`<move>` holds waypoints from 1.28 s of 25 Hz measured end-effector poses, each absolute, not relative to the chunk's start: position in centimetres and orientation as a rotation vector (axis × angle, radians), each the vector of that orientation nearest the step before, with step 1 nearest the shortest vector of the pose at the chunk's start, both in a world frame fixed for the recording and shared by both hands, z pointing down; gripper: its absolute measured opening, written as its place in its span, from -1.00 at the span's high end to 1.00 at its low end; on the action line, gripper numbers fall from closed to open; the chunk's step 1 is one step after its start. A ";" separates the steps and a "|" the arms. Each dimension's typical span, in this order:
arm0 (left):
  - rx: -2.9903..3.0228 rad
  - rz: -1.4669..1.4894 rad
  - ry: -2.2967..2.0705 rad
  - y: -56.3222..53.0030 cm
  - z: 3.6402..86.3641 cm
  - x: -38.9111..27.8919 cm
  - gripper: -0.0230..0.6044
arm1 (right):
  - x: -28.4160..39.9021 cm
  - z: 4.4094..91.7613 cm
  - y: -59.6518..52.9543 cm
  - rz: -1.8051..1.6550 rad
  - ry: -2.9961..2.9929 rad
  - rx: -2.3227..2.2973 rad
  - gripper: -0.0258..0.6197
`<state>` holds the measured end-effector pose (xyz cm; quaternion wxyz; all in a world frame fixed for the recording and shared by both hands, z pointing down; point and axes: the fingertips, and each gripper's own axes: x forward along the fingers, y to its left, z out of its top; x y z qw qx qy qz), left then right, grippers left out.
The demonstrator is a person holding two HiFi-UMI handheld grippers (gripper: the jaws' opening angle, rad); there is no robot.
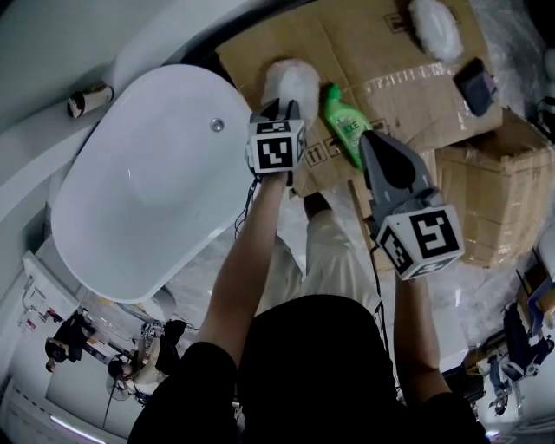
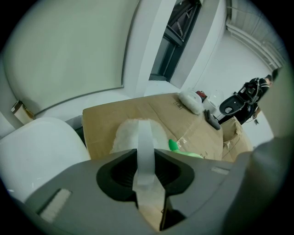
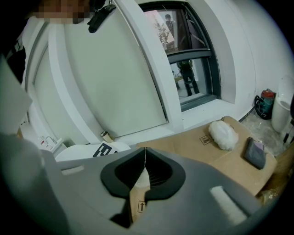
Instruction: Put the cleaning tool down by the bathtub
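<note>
Tool: fluffy white cleaning pad point(image 1: 292, 81) lies straight ahead of left gripper point(image 1: 282, 106), jaws pinching its strap point(image 2: 144, 133) | place: over cardboard point(image 1: 390, 52), just beside bathtub point(image 1: 147, 182) | right gripper point(image 3: 145, 153): jaws pressed together, empty, farther off.

Bathtub point(image 1: 147, 191): white, oval, fills the left half; round metal fitting point(image 1: 217, 125) near its upper end.
Cardboard sheet point(image 1: 381, 61): flattened, taped, spread on the floor just right of the tub.
Cleaning tool point(image 1: 293, 81): fluffy, white, over the sheet's left part, near the tub's rim.
Left gripper point(image 1: 281, 107): tips at the tool's near edge; jaw gap not discernible from above.
Right gripper point(image 1: 368, 139): pointing at the sheet, tips just beside the green bottle point(image 1: 345, 124) lying there.
Second fluffy pad point(image 1: 436, 26): top of sheet, well apart from the tool.
Dark flat object point(image 1: 475, 85): right edge of sheet.
Cardboard box point(image 1: 503, 199): right, taped.
</note>
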<state>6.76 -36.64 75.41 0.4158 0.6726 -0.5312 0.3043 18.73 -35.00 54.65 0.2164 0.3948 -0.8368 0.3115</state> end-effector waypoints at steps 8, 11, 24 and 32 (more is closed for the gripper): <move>1.709 0.807 -1.322 -36.3 75.9 7.1 0.58 | 19.1 54.6 -34.4 0.880 -2.312 1.115 0.89; 1.710 0.815 -1.307 -36.1 76.2 7.4 0.49 | 19.2 54.7 -34.2 0.880 -2.311 1.116 0.89; 1.737 0.821 -1.296 -35.7 75.8 8.0 0.28 | 19.6 54.3 -33.7 0.885 -2.319 1.123 0.89; 1.765 0.819 -1.280 -34.4 74.0 8.2 0.27 | 19.1 53.4 -33.6 0.885 -2.339 1.135 0.89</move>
